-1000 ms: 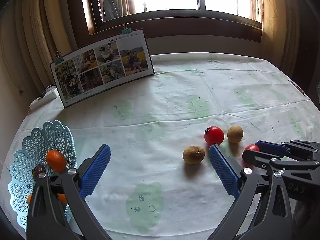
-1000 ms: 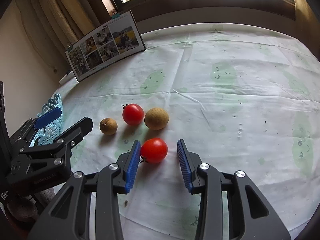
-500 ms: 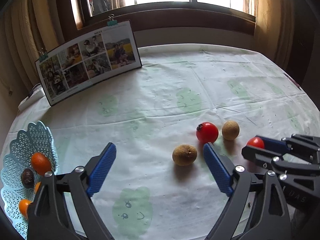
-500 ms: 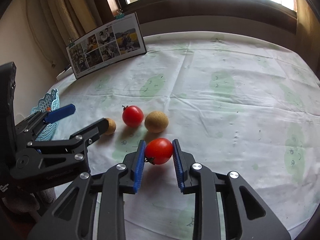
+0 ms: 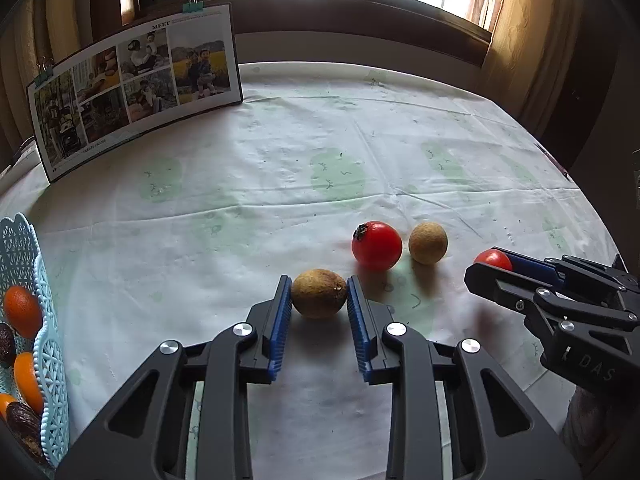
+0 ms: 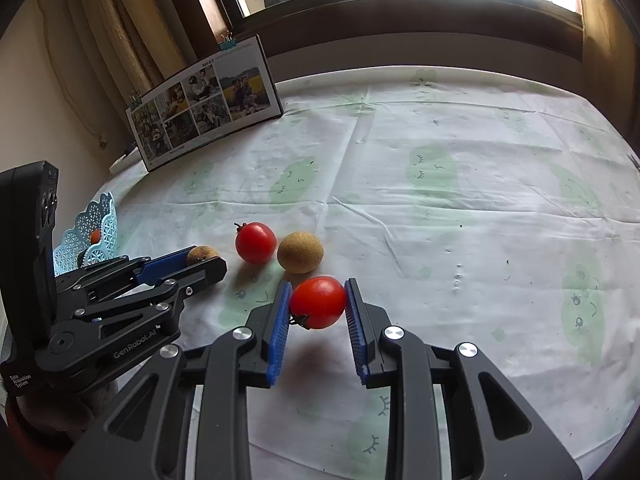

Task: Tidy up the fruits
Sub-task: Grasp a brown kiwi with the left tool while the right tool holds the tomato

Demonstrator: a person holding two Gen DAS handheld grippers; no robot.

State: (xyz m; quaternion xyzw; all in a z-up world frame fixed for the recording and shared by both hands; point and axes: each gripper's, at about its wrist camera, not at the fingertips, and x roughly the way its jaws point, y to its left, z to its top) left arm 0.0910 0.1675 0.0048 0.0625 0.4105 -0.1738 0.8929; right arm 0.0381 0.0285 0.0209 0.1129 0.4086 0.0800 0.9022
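Two fruits are gripped at once, so the step in hand is a double pick-up. At far left the basket [image 5: 48, 344] sits at the table [image 5: 280, 168] edge, its lattice wall upright, with oranges [image 5: 22, 311] and some dark fruits already inside. Next, the left gripper [image 5: 319, 300] has its jaws drawn narrow onto the brown fruit [image 5: 319, 293], blue pads touching both sides. That fruit is a slight oval; its long axis runs across the jaws, side to side, with a small dark nub toward its right end. It seems to rest on the cloth, though the view is too low to be sure.

Right of it, a loose tomato [image 5: 377, 245] lies with its stalk end pointing up and left, and just beside that a round tan fruit [image 5: 427, 242], which shows no clear axis. Both are untouched.

Farthest right, the right gripper [image 6: 317, 307] is clamped narrow on a second tomato [image 6: 318, 302]. Its dark stalk points down and to the left, toward the left pad, and a shadow lies beneath it on the cloth, so I judge it just lifted.

The next move calls for raising both fruits clear and carrying them left to the basket, the left gripper going first since it is nearer. Each release should be low over the basket, clear of the fruit already there, as round fruit rolls.
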